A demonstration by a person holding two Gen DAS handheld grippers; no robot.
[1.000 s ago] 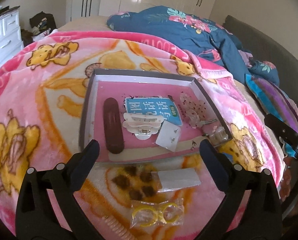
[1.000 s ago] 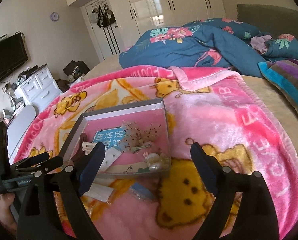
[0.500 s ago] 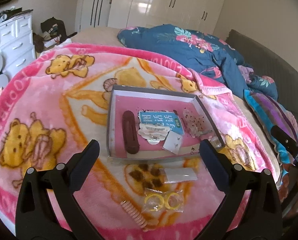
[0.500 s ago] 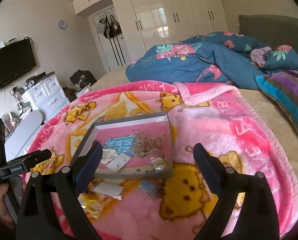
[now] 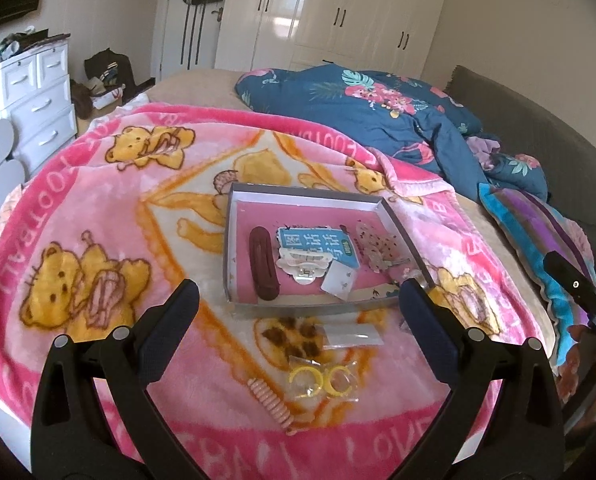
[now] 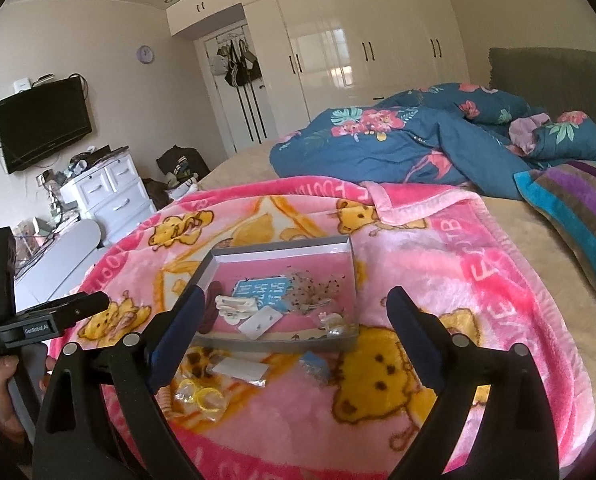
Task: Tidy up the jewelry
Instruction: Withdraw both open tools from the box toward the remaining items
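Observation:
A shallow grey box (image 5: 303,194) with a pink floor sits on the pink bear blanket; it also shows in the right wrist view (image 6: 282,249). In it lie a dark red case (image 5: 262,268), a blue card (image 5: 313,244), a white hair clip (image 5: 305,266) and a spotted bow (image 5: 379,250). In front of the box lie a clear packet (image 5: 351,334), a bag with yellow rings (image 5: 321,380), a pink coil tie (image 5: 270,404) and a small blue packet (image 6: 315,366). My left gripper (image 5: 299,300) is open and empty, held above the blanket. My right gripper (image 6: 298,308) is open and empty too.
A blue floral duvet (image 5: 377,116) is heaped at the far side of the bed. A striped pillow (image 5: 537,240) lies at the right. A white drawer unit (image 5: 38,96) stands left of the bed, with wardrobes (image 6: 357,64) behind.
Both grippers have pulled back and up from the box, so it looks smaller and more of the room shows. Both stay open and empty.

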